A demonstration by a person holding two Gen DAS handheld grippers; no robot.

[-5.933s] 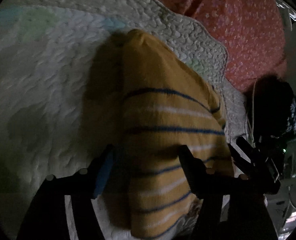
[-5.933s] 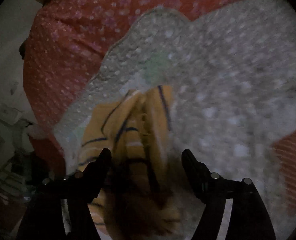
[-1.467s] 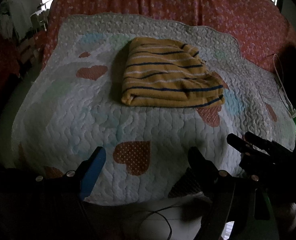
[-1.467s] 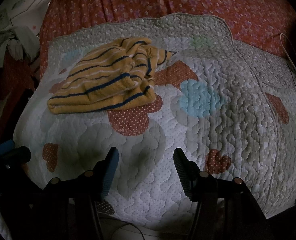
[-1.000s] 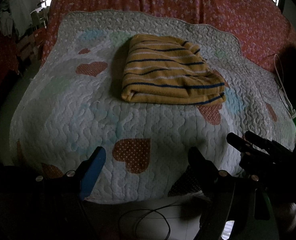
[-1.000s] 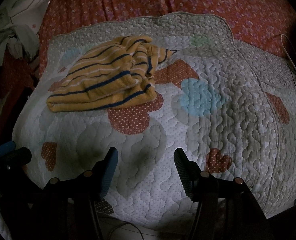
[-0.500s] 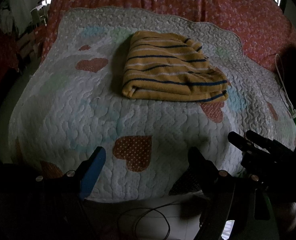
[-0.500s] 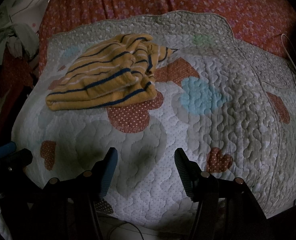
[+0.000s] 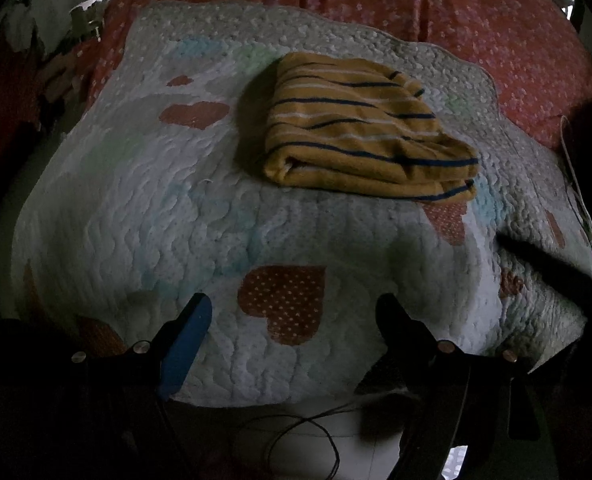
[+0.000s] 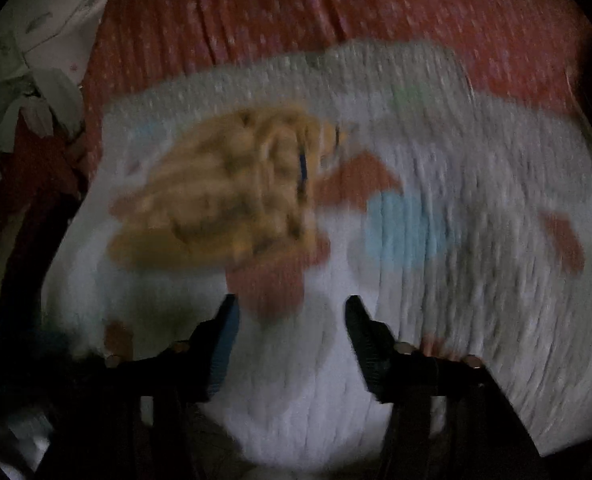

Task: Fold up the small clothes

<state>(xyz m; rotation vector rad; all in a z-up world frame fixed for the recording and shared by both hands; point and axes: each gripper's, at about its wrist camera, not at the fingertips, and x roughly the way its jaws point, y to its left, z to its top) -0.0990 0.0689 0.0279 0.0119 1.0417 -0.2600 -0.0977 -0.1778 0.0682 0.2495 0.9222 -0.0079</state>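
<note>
Folded striped garment on a quilted mat, both grippers held back from it.

A red floral bedspread [image 9: 435, 4] lies under a white quilted mat [image 9: 144, 200] with heart patches; the yellow garment [image 9: 359, 132] with dark stripes sits folded toward the mat's far side. The left gripper [image 9: 294, 316] stands wide apart over the near edge, nothing between its fingers. The right gripper [image 10: 292, 316], blurred, has just been closing, empty, with a gap left.
</note>
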